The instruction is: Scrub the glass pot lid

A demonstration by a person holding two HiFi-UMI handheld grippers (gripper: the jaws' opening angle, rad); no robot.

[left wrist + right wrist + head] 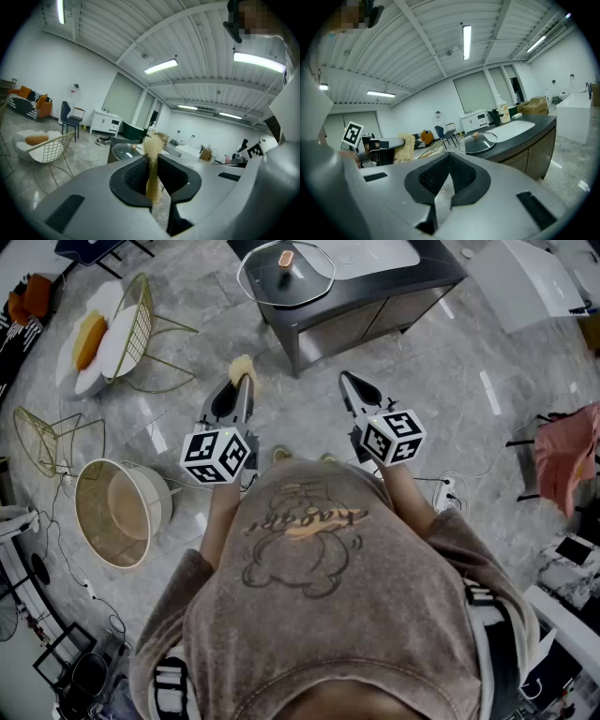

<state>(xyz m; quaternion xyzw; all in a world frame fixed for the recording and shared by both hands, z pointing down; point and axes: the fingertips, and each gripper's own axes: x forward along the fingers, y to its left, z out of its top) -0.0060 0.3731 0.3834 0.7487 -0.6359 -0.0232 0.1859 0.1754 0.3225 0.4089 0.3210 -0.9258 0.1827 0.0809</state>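
Left claw [240, 388] tight on a straw-coloured scrubber [242, 366]

Clear glossy glass lid [314, 273], rough fibrous scrubber [242, 366], polished floor [202, 292].

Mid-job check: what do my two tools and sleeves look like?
Both the left tool and right tool are grey shells with black ribbed inner faces tapering to a point, each carrying a white cube of black square markers. The person wears a short-sleeved brown T-shirt with a cartoon print.
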